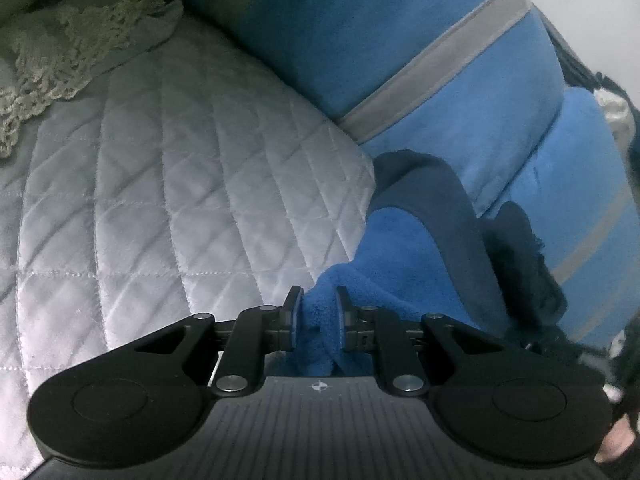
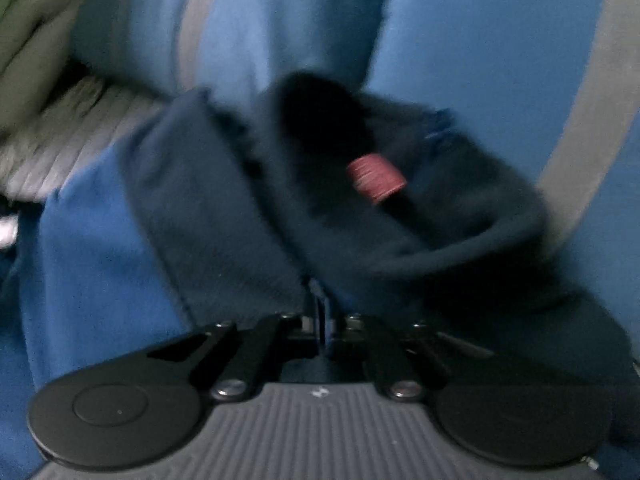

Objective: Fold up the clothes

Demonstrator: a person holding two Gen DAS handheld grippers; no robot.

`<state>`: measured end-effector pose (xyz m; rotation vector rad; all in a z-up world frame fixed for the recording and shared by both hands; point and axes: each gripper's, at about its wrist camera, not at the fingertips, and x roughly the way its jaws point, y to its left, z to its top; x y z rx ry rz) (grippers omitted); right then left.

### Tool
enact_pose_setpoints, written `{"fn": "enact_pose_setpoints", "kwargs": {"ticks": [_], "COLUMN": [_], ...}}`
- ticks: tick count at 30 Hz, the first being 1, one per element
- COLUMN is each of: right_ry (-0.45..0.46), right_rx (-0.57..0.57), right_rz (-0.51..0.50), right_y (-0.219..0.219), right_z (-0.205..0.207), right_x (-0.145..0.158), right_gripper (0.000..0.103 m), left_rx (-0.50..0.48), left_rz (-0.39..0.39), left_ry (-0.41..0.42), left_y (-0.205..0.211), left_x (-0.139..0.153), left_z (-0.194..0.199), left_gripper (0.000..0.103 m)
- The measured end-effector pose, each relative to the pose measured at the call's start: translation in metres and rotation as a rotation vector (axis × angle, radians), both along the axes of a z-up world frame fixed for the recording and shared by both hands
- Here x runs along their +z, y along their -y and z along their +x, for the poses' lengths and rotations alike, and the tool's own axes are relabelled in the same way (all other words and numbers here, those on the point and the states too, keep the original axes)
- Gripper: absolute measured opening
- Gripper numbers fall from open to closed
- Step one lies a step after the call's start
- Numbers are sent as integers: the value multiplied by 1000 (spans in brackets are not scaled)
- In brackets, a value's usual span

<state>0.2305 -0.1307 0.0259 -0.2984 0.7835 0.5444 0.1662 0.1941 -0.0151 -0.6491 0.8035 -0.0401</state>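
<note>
Fleece garment [image 1: 420, 92], blue with grey stripes and navy collar [image 2: 224, 200], lay ahead of both my tilted-down grippers. My left gripper [image 1: 318, 312] was clamped on a blue fold; my right gripper [image 2: 324, 320] was pinched shut on the navy edge. Left of my jaws spread a quilted grey bedcover [image 1: 160, 184], with a crocheted throw [image 1: 76, 52] beyond.

I see quilted grey bedspread [image 1: 168, 184] | cream crochet throw [image 1: 60, 52] bunched at far-left corner, resting on it
</note>
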Motion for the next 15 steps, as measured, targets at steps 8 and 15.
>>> {"fn": "enact_pose_setpoints", "kwargs": {"ticks": [8, 15], "right_ry": [40, 27], "right_rx": [-9, -111], "right_rz": [-162, -36], "right_y": [-18, 19], "right_z": [4, -18], "right_x": [-7, 32], "right_gripper": [24, 78], "left_rx": [-28, -71], "left_rz": [66, 295], "left_ry": [-5, 3], "left_y": [6, 26], "left_x": [5, 34], "left_z": [2, -5], "left_gripper": [20, 42]}}
